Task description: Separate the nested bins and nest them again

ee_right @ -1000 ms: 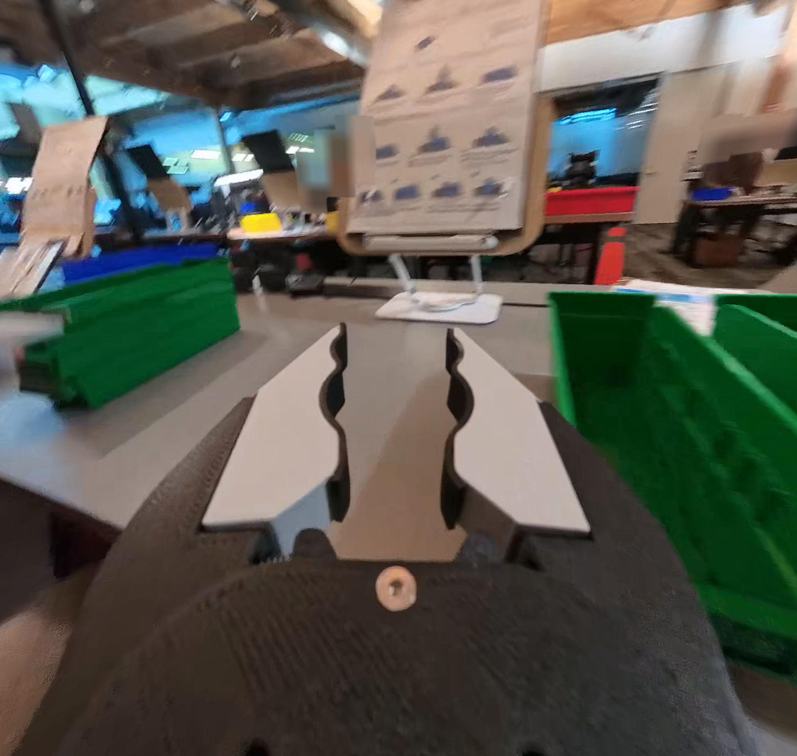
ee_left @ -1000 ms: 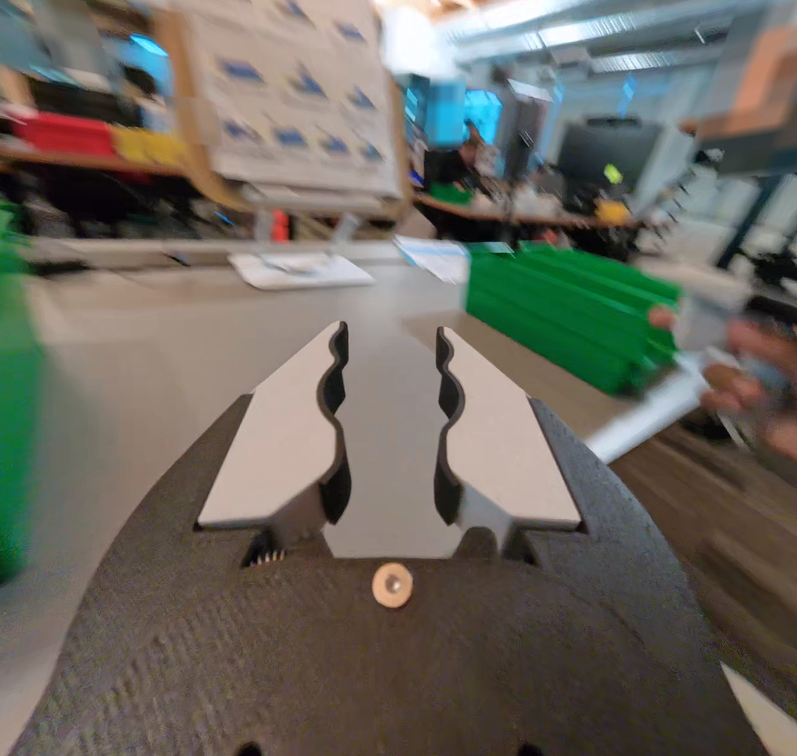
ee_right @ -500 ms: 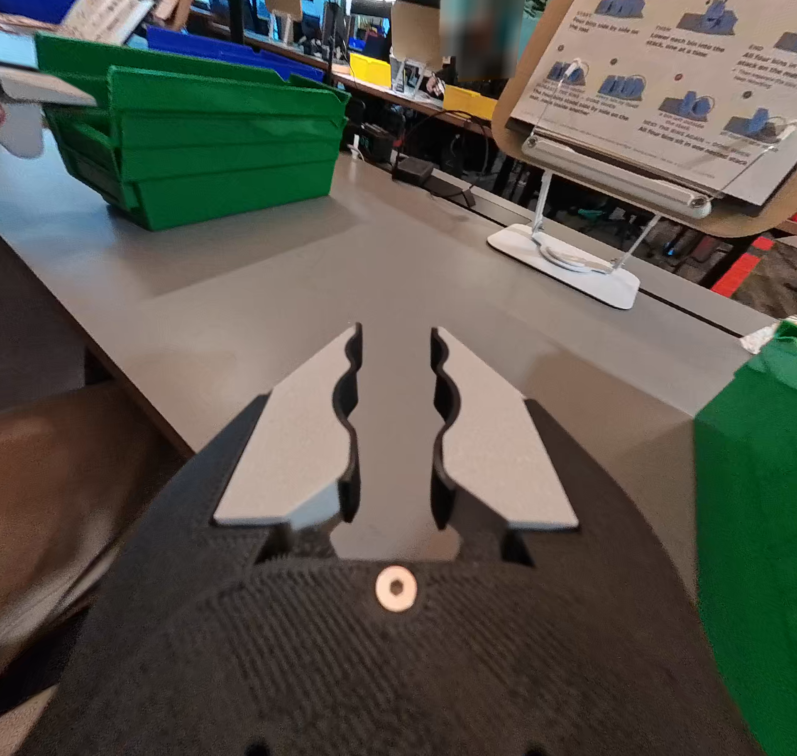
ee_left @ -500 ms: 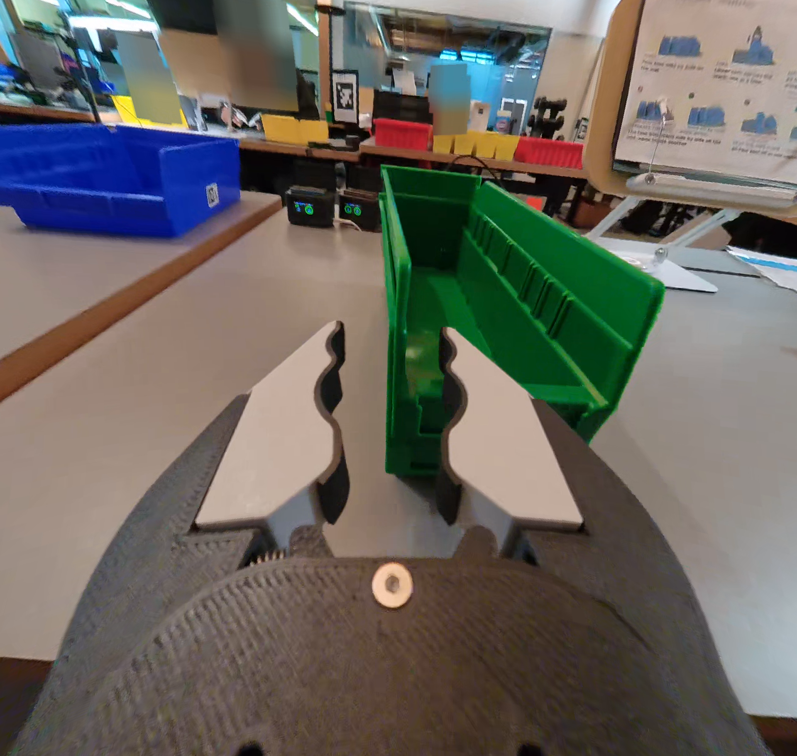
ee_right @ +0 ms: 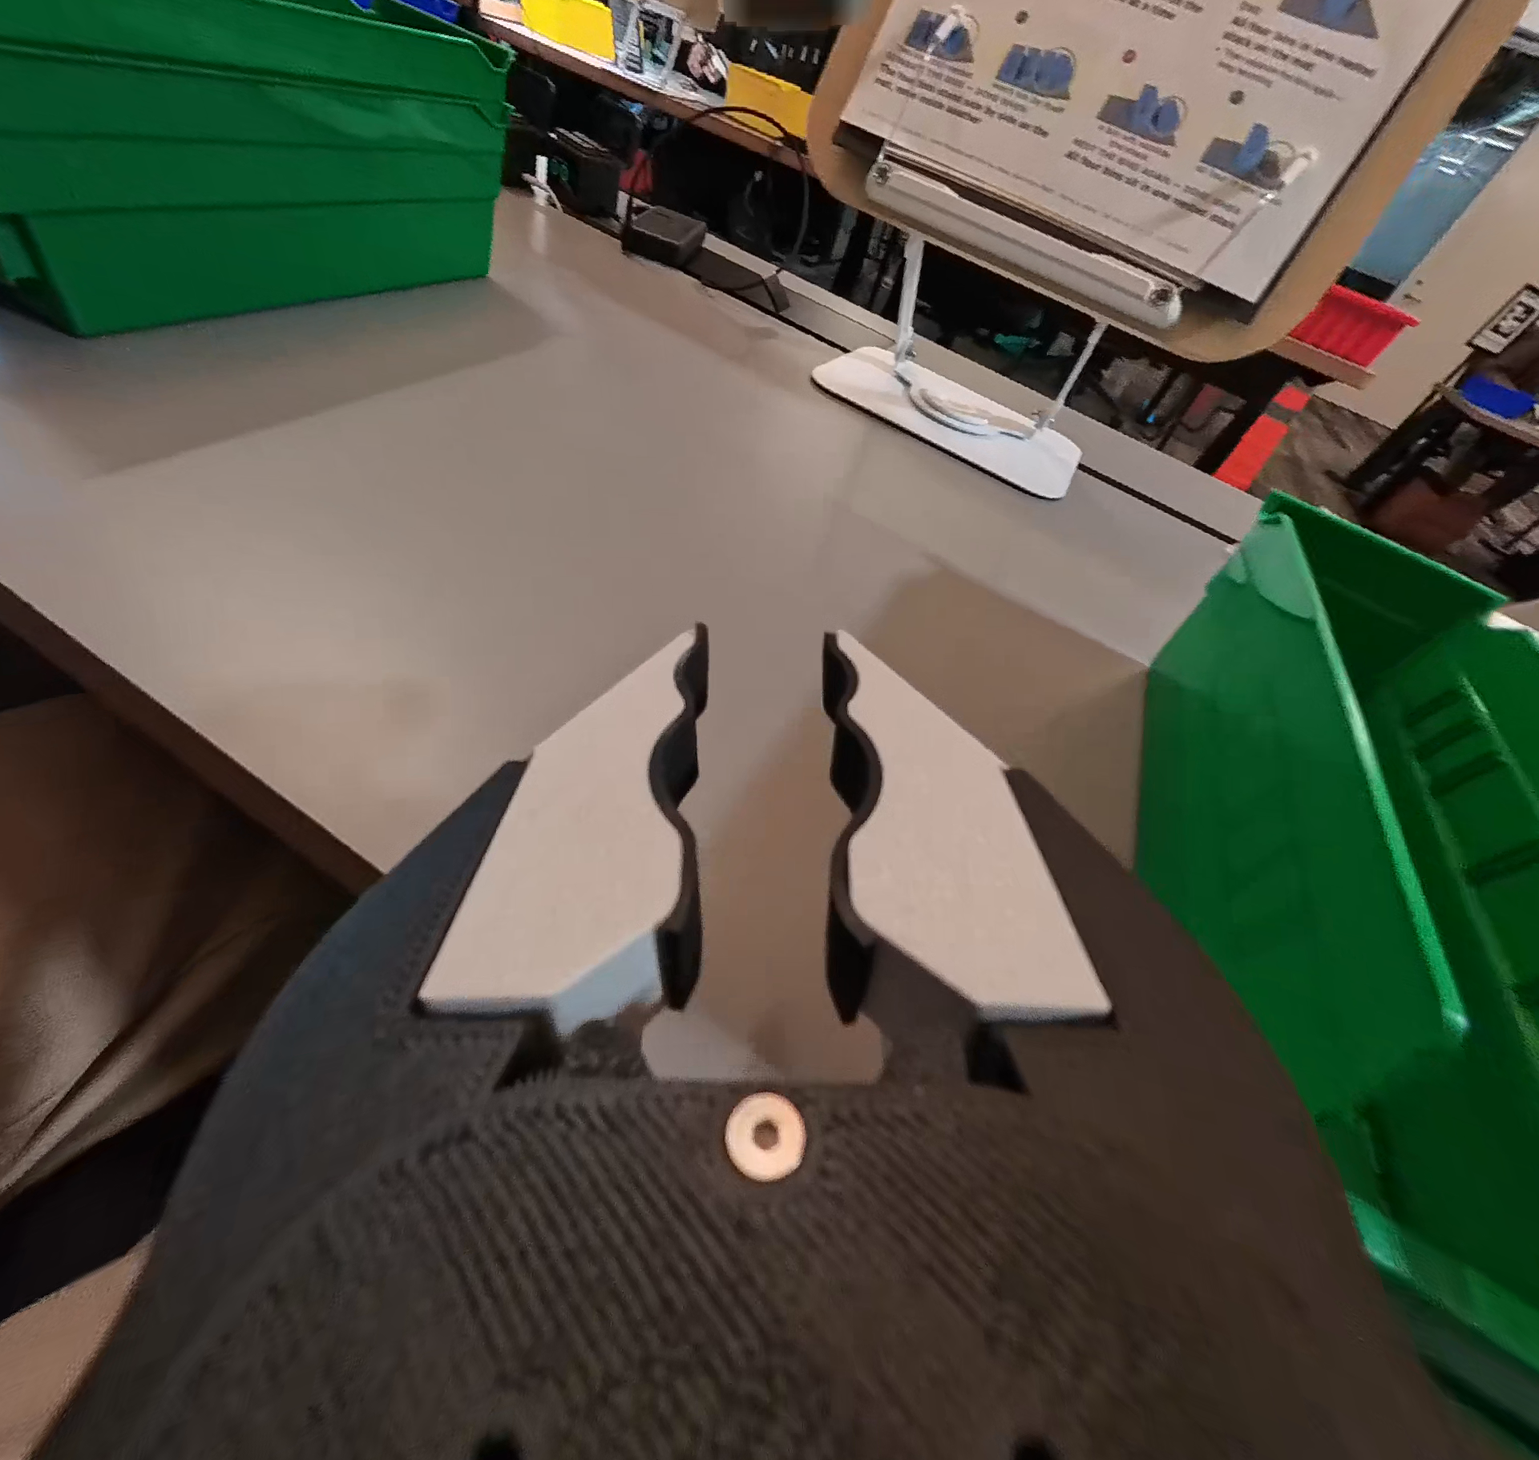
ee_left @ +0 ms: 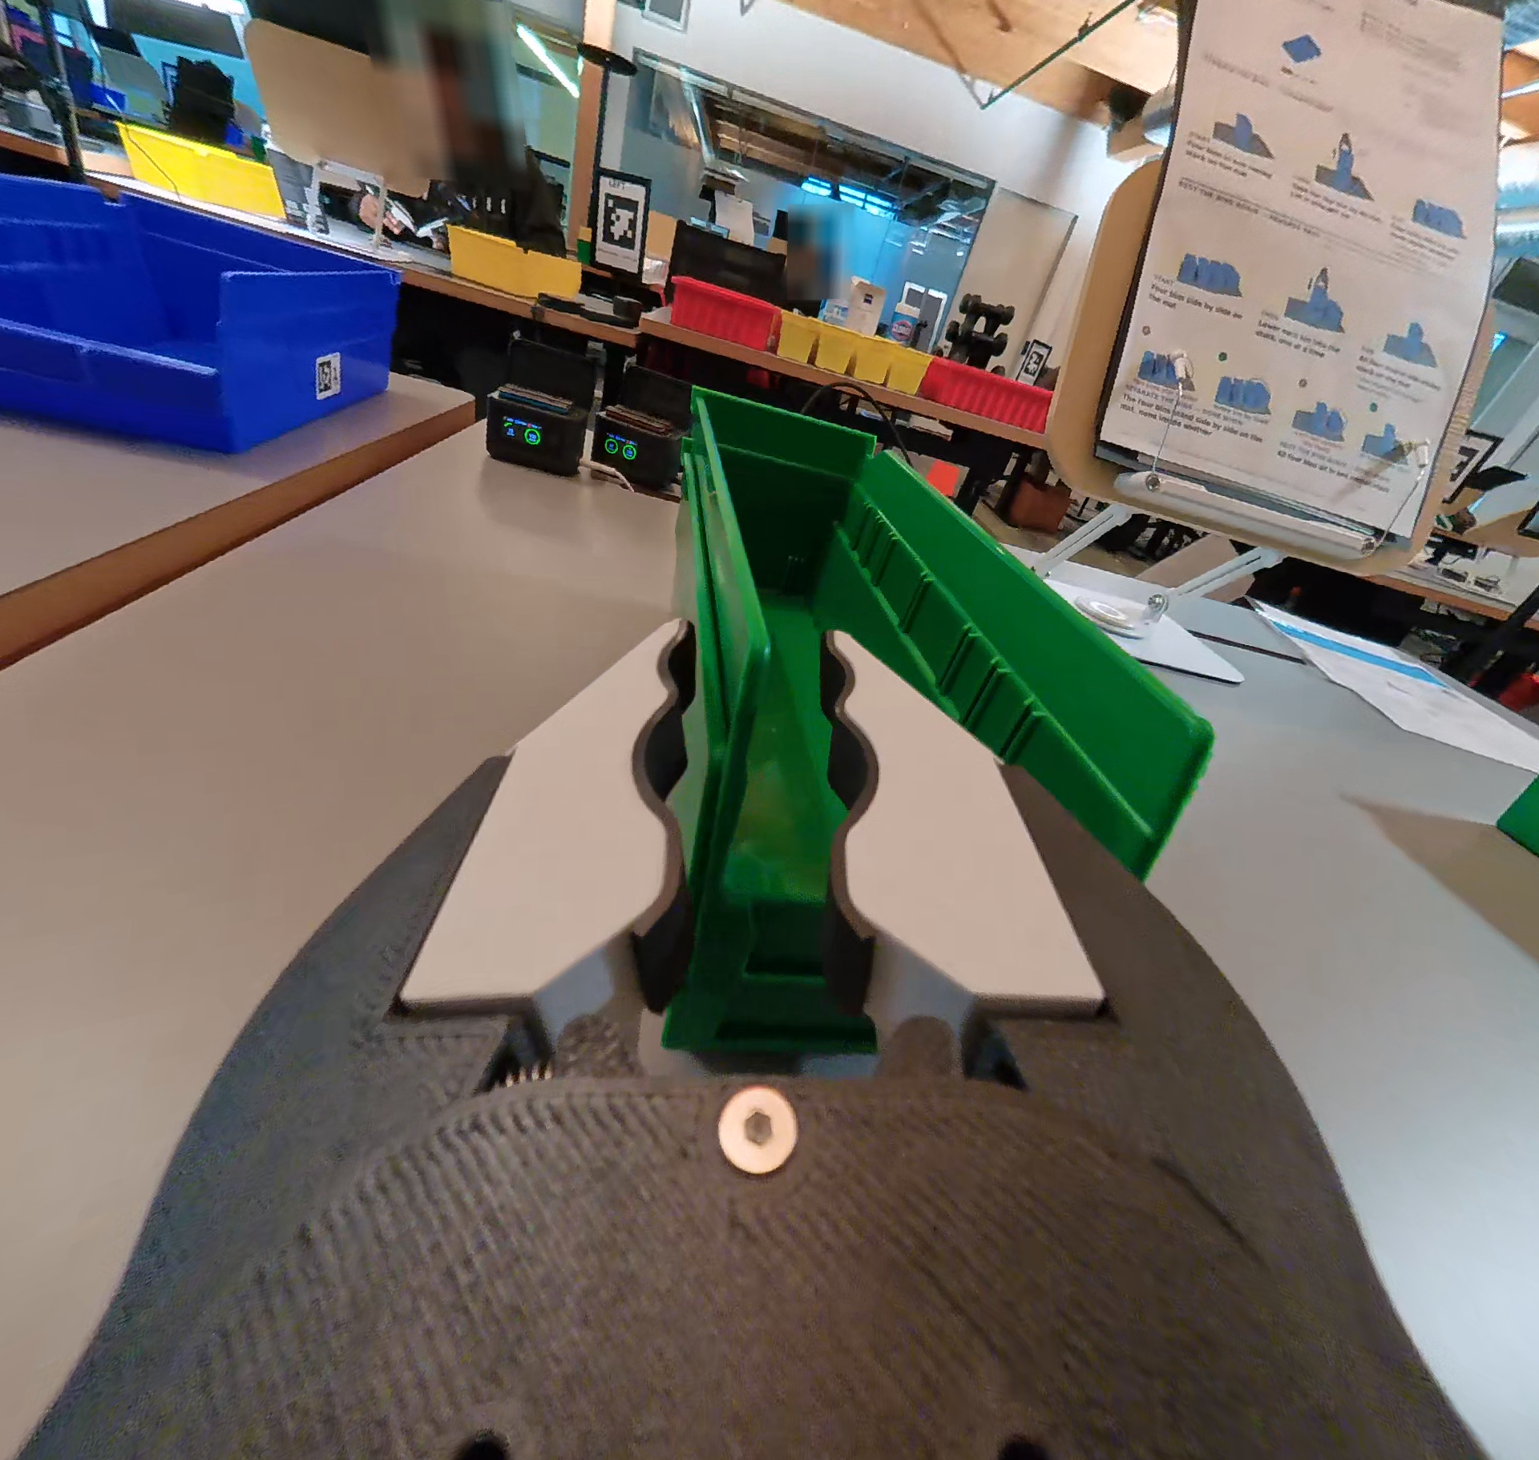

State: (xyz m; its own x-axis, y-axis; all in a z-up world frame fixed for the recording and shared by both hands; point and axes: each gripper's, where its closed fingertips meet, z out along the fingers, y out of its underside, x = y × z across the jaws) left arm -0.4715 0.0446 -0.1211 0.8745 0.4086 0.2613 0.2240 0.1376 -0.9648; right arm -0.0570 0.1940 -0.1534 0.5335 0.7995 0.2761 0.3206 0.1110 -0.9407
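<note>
The grey table [ee_right: 516,521] carries everything. At its far left in the right wrist view sits a nested stack of green bins [ee_right: 250,163], at least 3 rims showing, while a separate green bin [ee_right: 1366,879] stands close at the right of that view. Behind, a clipboard stand [ee_right: 949,413] holds a sheet of diagrams.

In the left wrist view, 1 long green bin [ee_left: 941,612] runs away from the camera, its near end wall and left side wall set between the fingers of the left gripper [ee_left: 754,804]. The jaws are part open, with the green plastic filling the gap. The fingers look close against it, but whether they are pressing firmly I cannot tell. The bin's far end appears tipped a little, so it may be partly lifted; its underside is hidden.

The right gripper [ee_right: 764,821] hovers over bare table near the front edge, jaws a modest way apart and holding nothing.

The step in hand seems to be gripping this single bin to carry it toward the stack. To do it well, close squarely on the wall near the corner, where it is stiffest, before lifting. A long bin held at 1 end will sag and twist, so the right gripper could steady the far rim. Keep it level and lower it straight into the stack.
</note>
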